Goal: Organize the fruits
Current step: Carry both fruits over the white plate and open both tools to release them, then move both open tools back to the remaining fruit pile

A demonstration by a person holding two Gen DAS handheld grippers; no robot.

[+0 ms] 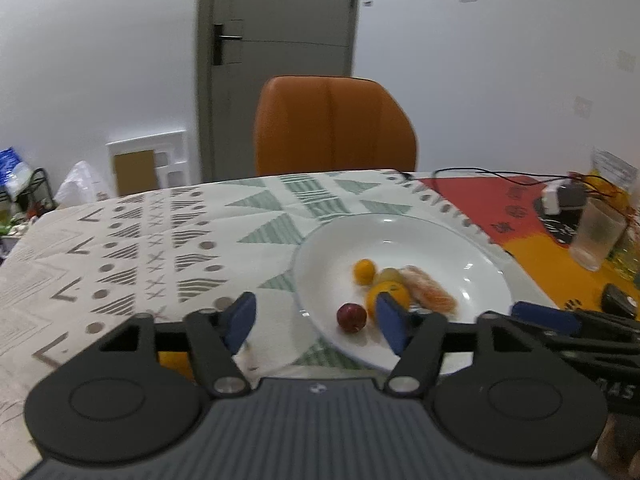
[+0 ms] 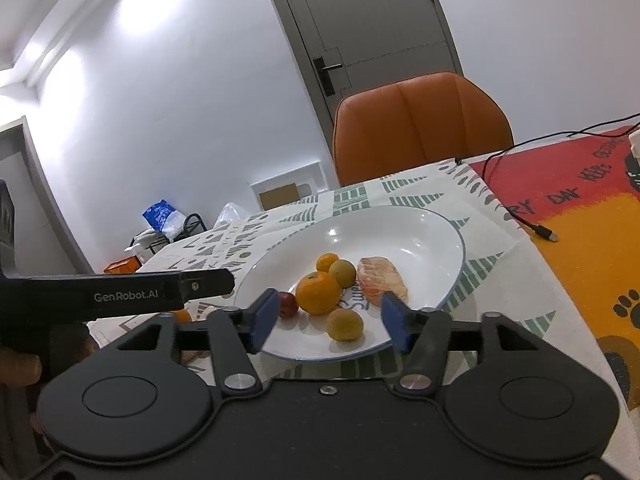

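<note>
A white plate [image 1: 404, 236] [image 2: 432, 236] on the patterned tablecloth holds several fruits: a big orange [image 2: 319, 293] [image 1: 394, 293], a small orange [image 2: 327, 262] [image 1: 364, 271], two yellow-green fruits [image 2: 345, 324] [image 2: 343, 273], a small red fruit [image 1: 351, 317] [image 2: 289, 304] and a peeled pink citrus piece [image 2: 382, 280] [image 1: 430, 291]. My left gripper [image 1: 316, 322] is open and empty, above the plate's near left rim. My right gripper [image 2: 329, 322] is open and empty, just above the near yellow-green fruit. Another orange fruit [image 2: 181, 315] [image 1: 173, 362] lies on the cloth left of the plate, mostly hidden.
An orange chair [image 1: 334, 128] [image 2: 420, 124] stands behind the table. A red-and-orange mat [image 2: 580, 208] with a cable [image 2: 536, 230] lies to the right. A glass [image 1: 596, 236] and a charger [image 1: 560, 196] stand at the far right. The left gripper's body [image 2: 120, 294] sits left of the plate.
</note>
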